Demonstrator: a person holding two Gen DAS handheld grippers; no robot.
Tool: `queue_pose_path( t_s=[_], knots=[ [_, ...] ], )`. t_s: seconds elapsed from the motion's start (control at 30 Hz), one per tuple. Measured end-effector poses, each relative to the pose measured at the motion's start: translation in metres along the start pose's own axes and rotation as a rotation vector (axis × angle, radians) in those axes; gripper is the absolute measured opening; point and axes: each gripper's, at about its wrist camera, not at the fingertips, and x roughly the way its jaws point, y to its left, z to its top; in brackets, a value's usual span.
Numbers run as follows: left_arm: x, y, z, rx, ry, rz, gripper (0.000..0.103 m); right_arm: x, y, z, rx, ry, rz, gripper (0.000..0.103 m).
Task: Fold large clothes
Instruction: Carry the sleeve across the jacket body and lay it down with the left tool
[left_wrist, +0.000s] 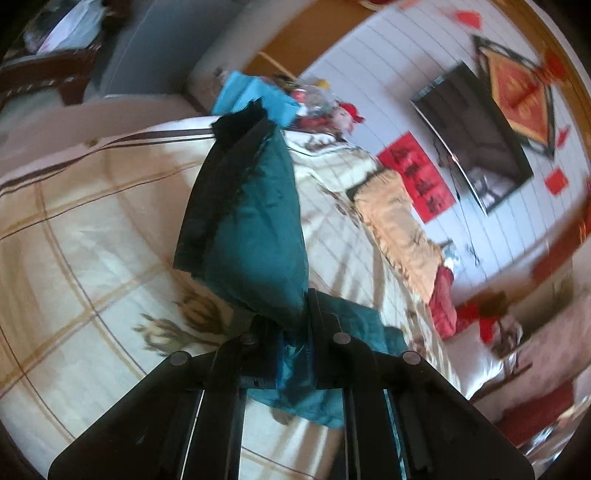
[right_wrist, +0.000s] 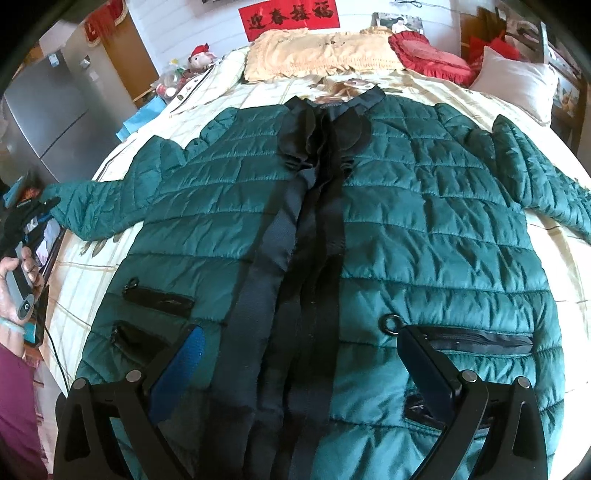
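Note:
A large teal quilted jacket with a black front placket lies face up, spread over the bed. My right gripper is open and hovers over the jacket's lower front, fingers on either side of the placket. My left gripper is shut on the end of the jacket's left sleeve, which is lifted off the bed, its black cuff at the far end. In the right wrist view that gripper shows at the far left edge, at the sleeve's tip.
The bed has a cream checked cover. A tan pillow, a red cushion and a white pillow lie at the head. A grey cabinet and a cluttered side stand are on the left. A TV hangs on the wall.

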Motion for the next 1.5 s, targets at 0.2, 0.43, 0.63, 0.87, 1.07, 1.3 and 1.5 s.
queue_pose_path(
  t_s=[0.2, 0.43, 0.63, 0.87, 1.07, 1.3, 1.5],
  knots=[
    [0.0, -0.051, -0.025, 0.087, 0.043, -0.033, 0.008, -0.004, -0.016, -0.001, 0.034, -0.022, -0.013, 0.103],
    [0.012, -0.104, -0.059, 0.159, 0.124, -0.07, 0.008, -0.009, -0.042, 0.002, 0.102, -0.085, -0.006, 0.103],
    [0.031, -0.136, -0.092, 0.204, 0.187, -0.083, 0.008, -0.011, -0.056, -0.002, 0.145, -0.076, 0.002, 0.103],
    [0.047, -0.163, -0.123, 0.248, 0.242, -0.089, 0.008, -0.013, -0.063, -0.006, 0.167, -0.071, 0.014, 0.103],
    [0.055, -0.177, -0.141, 0.277, 0.273, -0.093, 0.008, -0.015, -0.065, -0.007, 0.171, -0.073, 0.027, 0.103],
    [0.061, -0.194, -0.157, 0.304, 0.303, -0.109, 0.008, -0.02, -0.07, -0.007, 0.184, -0.087, 0.032, 0.103],
    [0.066, -0.211, -0.171, 0.329, 0.334, -0.13, 0.008, -0.019, -0.077, -0.006, 0.199, -0.087, 0.03, 0.103]
  ],
)
